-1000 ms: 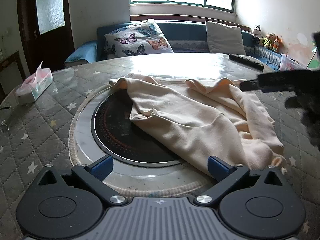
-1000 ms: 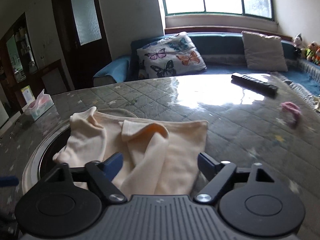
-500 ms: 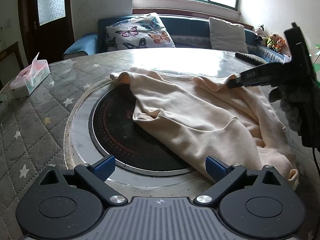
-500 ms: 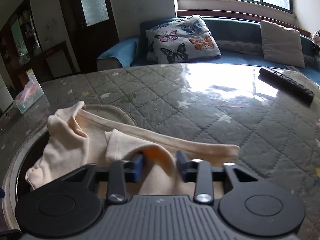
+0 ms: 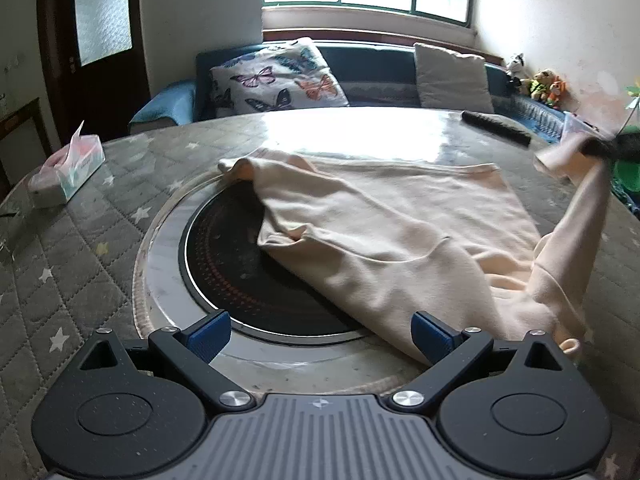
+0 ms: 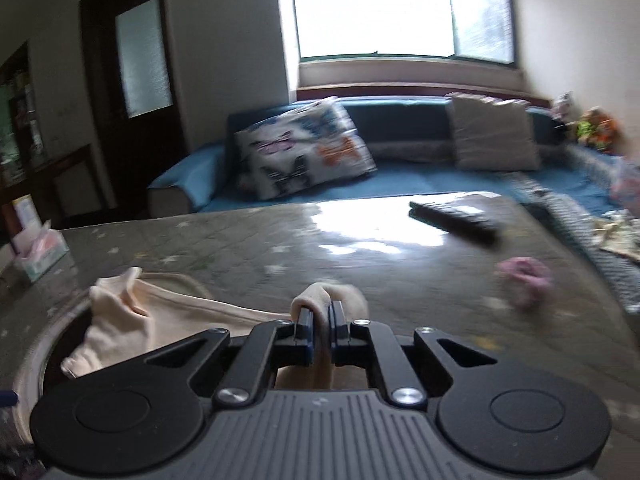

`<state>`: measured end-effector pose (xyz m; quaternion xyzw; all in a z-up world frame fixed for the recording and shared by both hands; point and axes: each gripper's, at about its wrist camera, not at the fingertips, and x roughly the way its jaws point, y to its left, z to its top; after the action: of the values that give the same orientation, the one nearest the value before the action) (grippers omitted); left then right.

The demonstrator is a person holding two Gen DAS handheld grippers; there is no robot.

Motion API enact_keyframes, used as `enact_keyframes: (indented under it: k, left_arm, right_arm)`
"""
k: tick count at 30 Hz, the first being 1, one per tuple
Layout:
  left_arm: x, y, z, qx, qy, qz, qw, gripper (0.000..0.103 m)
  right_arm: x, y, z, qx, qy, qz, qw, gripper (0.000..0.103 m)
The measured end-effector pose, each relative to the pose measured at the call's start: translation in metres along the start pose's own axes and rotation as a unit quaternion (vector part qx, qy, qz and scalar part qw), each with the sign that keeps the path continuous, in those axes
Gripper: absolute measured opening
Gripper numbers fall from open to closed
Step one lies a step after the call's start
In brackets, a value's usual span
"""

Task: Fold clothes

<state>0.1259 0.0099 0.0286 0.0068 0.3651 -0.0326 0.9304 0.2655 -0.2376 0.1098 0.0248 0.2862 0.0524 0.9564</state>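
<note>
The cream garment (image 5: 392, 240) lies across the round table (image 5: 100, 248), half over the dark hob (image 5: 240, 276) at its centre. Its right corner is lifted clear, pinched in the right gripper (image 6: 320, 324) (jaws clamped on a fold). The left gripper (image 5: 320, 332) stands wide and empty at the near edge. Far right lies a remote (image 5: 496, 130); far left, a tissue box (image 5: 68, 172). A sofa (image 6: 400, 168) sits under the window (image 6: 400, 8).

Left wrist view: low over the near edge of the round table (image 5: 100, 240), angled down across the cream garment (image 5: 380, 232) toward sofa (image 5: 372, 60) and window. Right wrist view: nearer the far side, faced likewise (blurred). Shared: garment, remote control (image 6: 456, 220), butterfly pillow (image 6: 304, 148).
</note>
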Motion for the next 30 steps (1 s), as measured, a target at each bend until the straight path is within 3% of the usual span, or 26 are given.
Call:
enact_keyframes:
  k: [8,16,24,30]
  left_arm:
    - [-0.015,-0.012,-0.002,0.020,-0.014,-0.008,0.9997,0.098]
    - [-0.018,-0.016,0.007,0.035,-0.022,-0.008,0.9991,0.098]
    - [-0.003,-0.029,0.029,0.046,-0.025,-0.008,0.9986,0.098]
    - [0.030,-0.024,0.060,0.027,-0.018,-0.008,0.9994,0.082]
  right_arm:
    - [-0.068,-0.046,-0.059,0.047,0.022,-0.079,0.996,0.010]
    - [-0.083,-0.075,-0.119,0.090,0.079,-0.129,0.984,0.034]
    - [-0.073,-0.080,-0.123,0.059,0.063,-0.152,0.985,0.058]
    - [-0.066,-0.096,-0.124,0.070,0.065,-0.174,0.980,0.064]
